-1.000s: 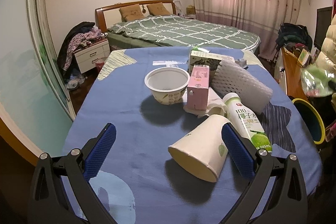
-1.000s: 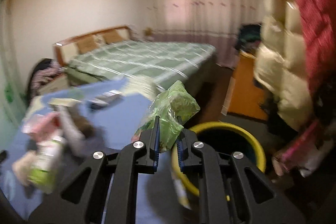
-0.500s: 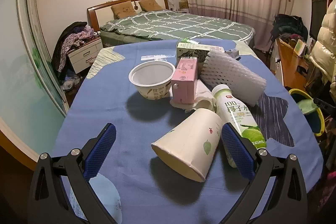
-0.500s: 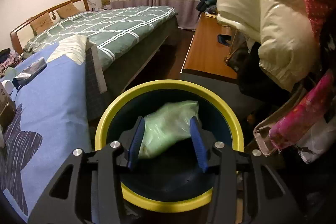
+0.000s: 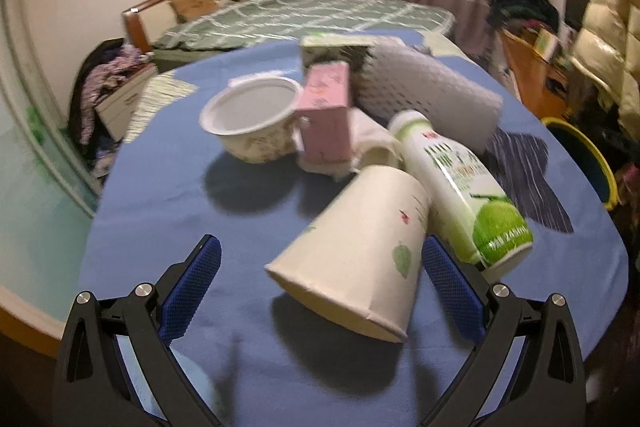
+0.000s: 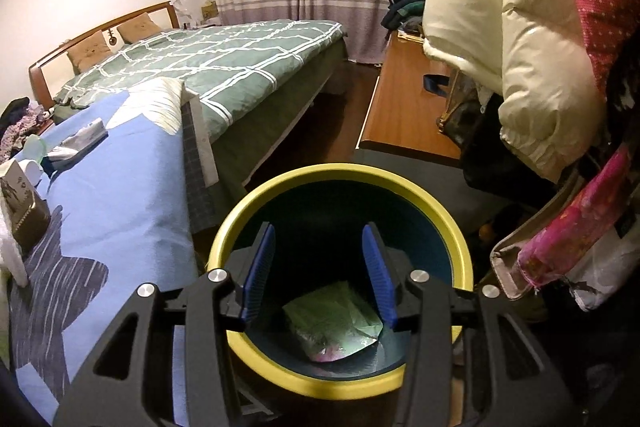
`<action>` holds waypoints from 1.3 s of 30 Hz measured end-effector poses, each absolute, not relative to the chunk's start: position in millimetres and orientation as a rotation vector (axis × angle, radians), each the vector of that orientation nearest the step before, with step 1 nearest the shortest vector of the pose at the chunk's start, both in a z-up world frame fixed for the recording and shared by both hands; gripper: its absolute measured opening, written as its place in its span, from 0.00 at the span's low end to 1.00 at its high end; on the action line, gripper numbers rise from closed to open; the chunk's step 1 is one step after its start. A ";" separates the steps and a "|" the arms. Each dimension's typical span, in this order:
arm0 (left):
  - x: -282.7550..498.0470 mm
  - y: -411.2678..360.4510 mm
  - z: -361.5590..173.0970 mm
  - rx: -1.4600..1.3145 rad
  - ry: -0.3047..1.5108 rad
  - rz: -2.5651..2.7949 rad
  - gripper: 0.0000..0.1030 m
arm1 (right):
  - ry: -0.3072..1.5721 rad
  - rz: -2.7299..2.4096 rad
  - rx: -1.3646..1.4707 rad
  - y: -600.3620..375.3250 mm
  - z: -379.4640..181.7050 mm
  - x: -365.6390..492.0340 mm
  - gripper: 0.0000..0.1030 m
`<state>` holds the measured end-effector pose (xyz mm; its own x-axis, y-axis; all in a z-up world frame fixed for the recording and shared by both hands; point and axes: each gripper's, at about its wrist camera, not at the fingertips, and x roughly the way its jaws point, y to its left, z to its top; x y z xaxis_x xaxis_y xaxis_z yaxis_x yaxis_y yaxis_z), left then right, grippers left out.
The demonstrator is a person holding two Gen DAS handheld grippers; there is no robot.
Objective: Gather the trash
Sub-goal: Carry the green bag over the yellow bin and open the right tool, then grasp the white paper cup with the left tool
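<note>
On the blue tablecloth (image 5: 172,195) a white paper cup (image 5: 360,239) lies on its side, mouth toward me. My left gripper (image 5: 320,267) is open wide; the cup's mouth end lies between its blue pads, nearer the right one, and neither pad presses it. Beside the cup lie a green-and-white bottle (image 5: 464,183), a pink carton (image 5: 326,115), a white bowl (image 5: 252,123) and a white foam net (image 5: 428,95). My right gripper (image 6: 318,267) hangs open over the yellow-rimmed bin (image 6: 344,175), nothing between its pads. A green bag (image 6: 332,319) lies on the bin's bottom.
The bin (image 5: 580,151) stands on the floor off the table's right edge. A bed (image 6: 224,59) is behind the table. A wooden desk (image 6: 404,99) and hanging jackets (image 6: 500,27) crowd the bin's right side. A tissue box (image 5: 332,49) sits at the table's back.
My right gripper swung over the bin, opened and let the green bag fall to its bottom. My left gripper came lower and closer to the paper cup.
</note>
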<state>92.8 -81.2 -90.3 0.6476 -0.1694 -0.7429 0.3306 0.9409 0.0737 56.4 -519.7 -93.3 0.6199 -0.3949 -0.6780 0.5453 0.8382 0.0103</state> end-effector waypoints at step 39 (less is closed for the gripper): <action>99.8 -148.5 2.8 0.163 0.745 -0.603 0.67 | 0.639 -0.485 0.296 -520.7 -69.0 13.1 0.48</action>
